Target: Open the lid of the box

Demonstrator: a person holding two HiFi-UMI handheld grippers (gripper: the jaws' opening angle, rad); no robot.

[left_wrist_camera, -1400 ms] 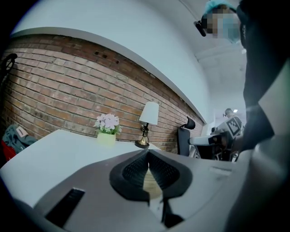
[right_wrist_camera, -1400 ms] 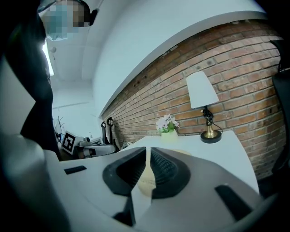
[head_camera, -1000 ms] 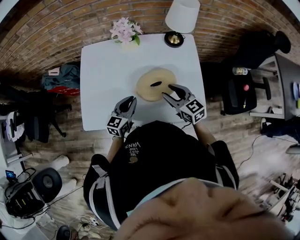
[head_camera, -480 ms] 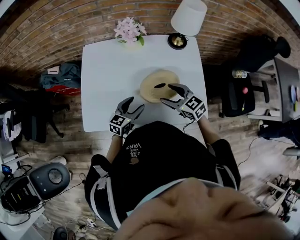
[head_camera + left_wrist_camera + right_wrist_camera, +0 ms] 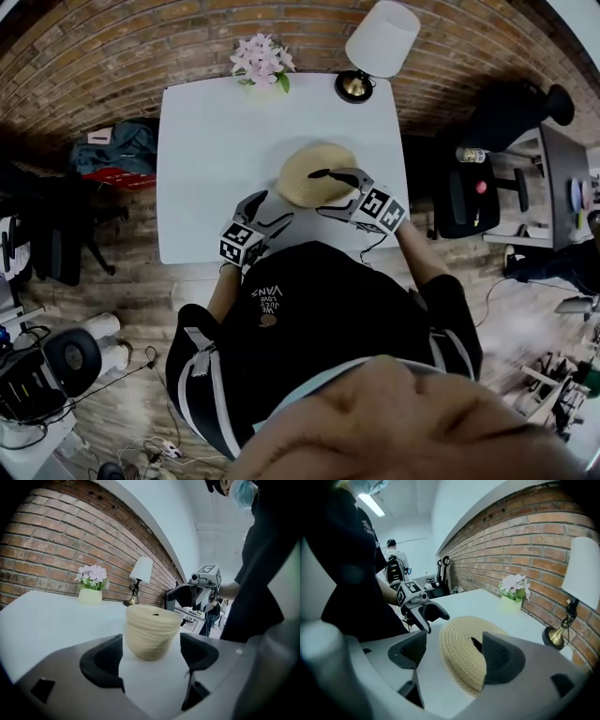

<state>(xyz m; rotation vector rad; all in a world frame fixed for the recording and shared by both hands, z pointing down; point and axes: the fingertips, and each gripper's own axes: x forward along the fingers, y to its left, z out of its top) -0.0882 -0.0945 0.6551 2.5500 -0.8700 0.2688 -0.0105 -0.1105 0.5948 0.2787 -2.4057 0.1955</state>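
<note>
Desk (image 5: 206,169) carries woven box (image 5: 314,178) toward its near right, lid (image 5: 461,653) on; approach step, judged: left claw (image 5: 270,211) short of box, right claw (image 5: 323,194) over lid, both just spread wide, grasping nothing; next move calls for clenching lid, lifting.

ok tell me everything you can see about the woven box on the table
The woven box is round, pale straw-coloured, built of coiled rope-like rows and narrower at its base. Its flat lid is on, with a small dark slot in the middle. It stands upright on the white table, toward the person's edge. The right gripper, whose jaws have just been opening, hangs astride the lid's near rim without clamping it.
</note>
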